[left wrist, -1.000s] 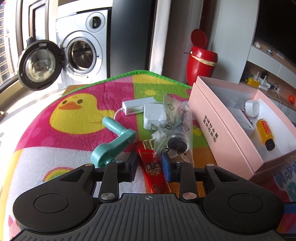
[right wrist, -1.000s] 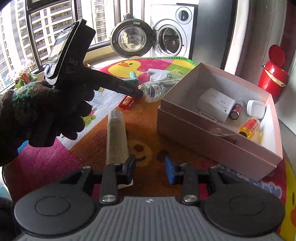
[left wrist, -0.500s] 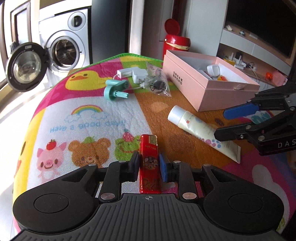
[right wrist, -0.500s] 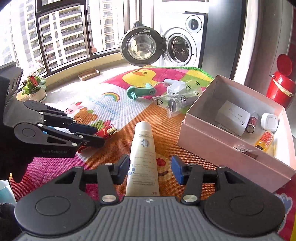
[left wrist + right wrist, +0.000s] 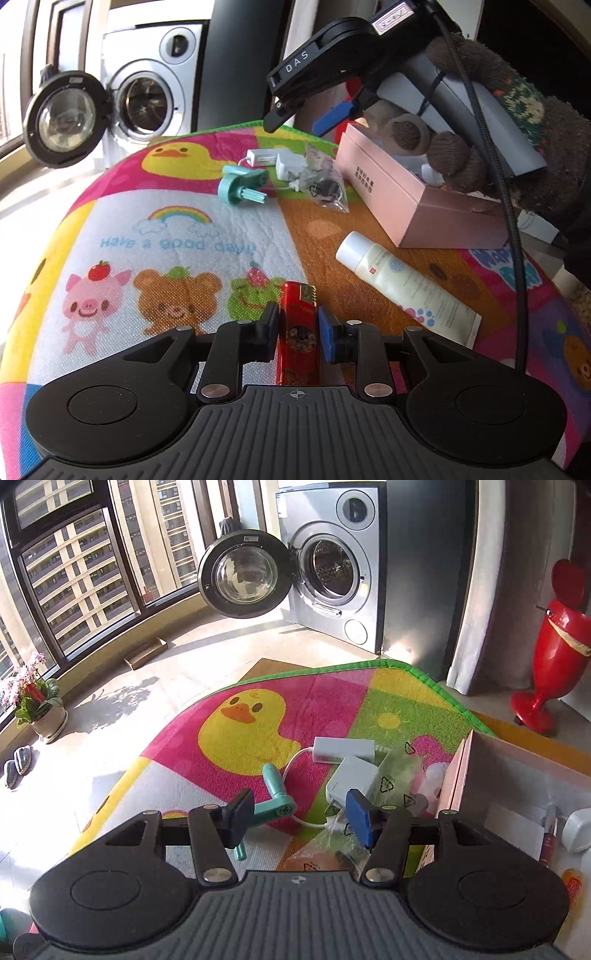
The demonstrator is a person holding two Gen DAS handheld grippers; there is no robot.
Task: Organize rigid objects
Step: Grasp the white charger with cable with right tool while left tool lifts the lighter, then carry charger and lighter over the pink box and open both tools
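Lighter (image 5: 298, 332), red, sits pinched between the left gripper (image 5: 298, 332) fingers, above the play mat (image 5: 110, 206). Just right of those fingers lies a cream tube (image 5: 402, 291), not yet packed. The right gripper (image 5: 295, 821) fingers hang wide apart and empty over a teal handle (image 5: 275, 805), white charger (image 5: 352, 779) and bagged parts (image 5: 399, 779). To their right, the pink box (image 5: 517, 771) already holds several items; I judge about half remains.

Red lighter (image 5: 298, 325) with gold top, white tube (image 5: 402, 284) with blue-pink print, pale pink box (image 5: 388, 192), teal handle (image 5: 242, 184), cartoon play mat (image 5: 173, 240) with yellow duck, rainbow, green edge, red bin (image 5: 554, 646).
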